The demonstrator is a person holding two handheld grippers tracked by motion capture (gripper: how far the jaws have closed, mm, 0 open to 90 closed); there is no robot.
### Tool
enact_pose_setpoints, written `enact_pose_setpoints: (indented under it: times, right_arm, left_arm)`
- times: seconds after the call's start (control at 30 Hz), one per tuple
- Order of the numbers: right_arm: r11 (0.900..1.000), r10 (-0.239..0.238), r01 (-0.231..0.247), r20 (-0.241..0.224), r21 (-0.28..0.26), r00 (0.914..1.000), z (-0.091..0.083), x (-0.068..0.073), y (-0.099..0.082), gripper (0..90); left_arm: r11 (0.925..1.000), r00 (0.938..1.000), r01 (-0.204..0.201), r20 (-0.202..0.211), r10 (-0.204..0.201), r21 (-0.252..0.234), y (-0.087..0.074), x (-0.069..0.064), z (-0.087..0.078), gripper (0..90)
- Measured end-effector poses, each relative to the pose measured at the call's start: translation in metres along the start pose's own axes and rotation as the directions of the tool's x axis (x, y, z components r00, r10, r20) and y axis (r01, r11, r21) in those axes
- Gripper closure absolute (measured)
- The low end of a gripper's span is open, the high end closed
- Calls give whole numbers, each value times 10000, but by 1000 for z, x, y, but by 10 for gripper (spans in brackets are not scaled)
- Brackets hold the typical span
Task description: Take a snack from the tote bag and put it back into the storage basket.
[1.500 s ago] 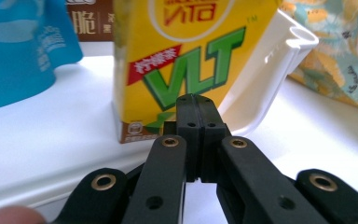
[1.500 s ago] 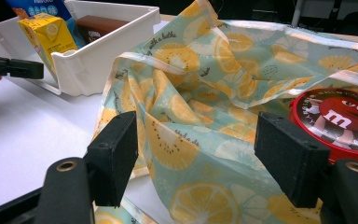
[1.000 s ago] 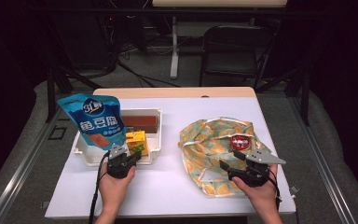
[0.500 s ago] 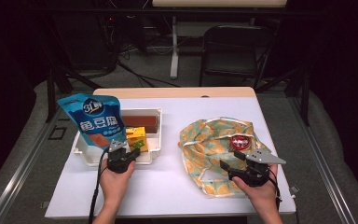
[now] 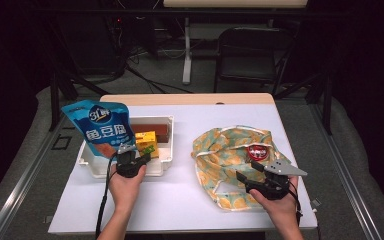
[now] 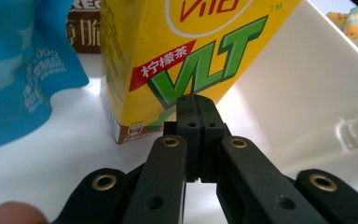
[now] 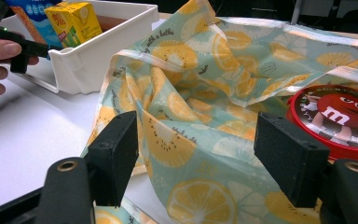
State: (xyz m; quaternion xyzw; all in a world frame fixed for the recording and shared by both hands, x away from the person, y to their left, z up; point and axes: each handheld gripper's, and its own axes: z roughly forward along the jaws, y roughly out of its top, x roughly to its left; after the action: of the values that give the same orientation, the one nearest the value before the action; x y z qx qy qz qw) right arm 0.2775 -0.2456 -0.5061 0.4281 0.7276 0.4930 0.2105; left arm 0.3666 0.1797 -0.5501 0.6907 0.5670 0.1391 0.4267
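A yellow lemon tea carton (image 5: 146, 141) stands in the white bin (image 5: 166, 150). My left gripper (image 5: 136, 160) reaches over the bin's front rim and points at it. Close up, its jaws are shut with nothing between them, and the left gripper (image 6: 196, 105) sits just short of the carton (image 6: 168, 56). My right gripper (image 5: 250, 172) hovers over the near edge of a lemon-print cloth bag (image 5: 225, 150). The right gripper (image 7: 203, 154) stands open, its pads wide apart with the bag's folds (image 7: 186, 107) below and between them. A red round tin (image 7: 340, 116) lies on the bag.
A blue snack pouch (image 5: 100, 127) leans at the bin's left end, beside a brown box (image 5: 152, 131) at the back. The bin wall (image 6: 298, 84) rises right of the carton. White table (image 5: 180, 200) lies between the hands. A chair (image 5: 250, 55) stands beyond the table.
My left gripper has moved a little farther from the person, toward the carton in the bin. The right gripper has stayed in place.
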Motion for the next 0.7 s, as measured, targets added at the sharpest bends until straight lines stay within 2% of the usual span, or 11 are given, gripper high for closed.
enact_pose_setpoints:
  times: [0.33, 0.57, 0.63, 0.7]
  right_arm:
    - [10000, 12, -12, 3, 75, 10000, 1, 0, 0, 306]
    - [10000, -15, 15, 4, 98, 10000, 2, 1, -1, 307]
    - [10000, -2, 2, 4, 75, 10000, 2, 1, -1, 307]
    - [10000, 16, -16, -16, 73, 10000, 2, 0, -1, 308]
  left_arm:
    - [9989, 9989, 467, 16, -467, -42, 4, 10, 5, 900]
    - [9958, 9959, 901, 104, -900, -154, 7, 17, 8, 900]
    - [9956, 9957, 926, 43, -926, -107, 8, 16, 9, 900]
    - [9975, 9975, 710, 40, -710, 5, 10, 14, 10, 900]
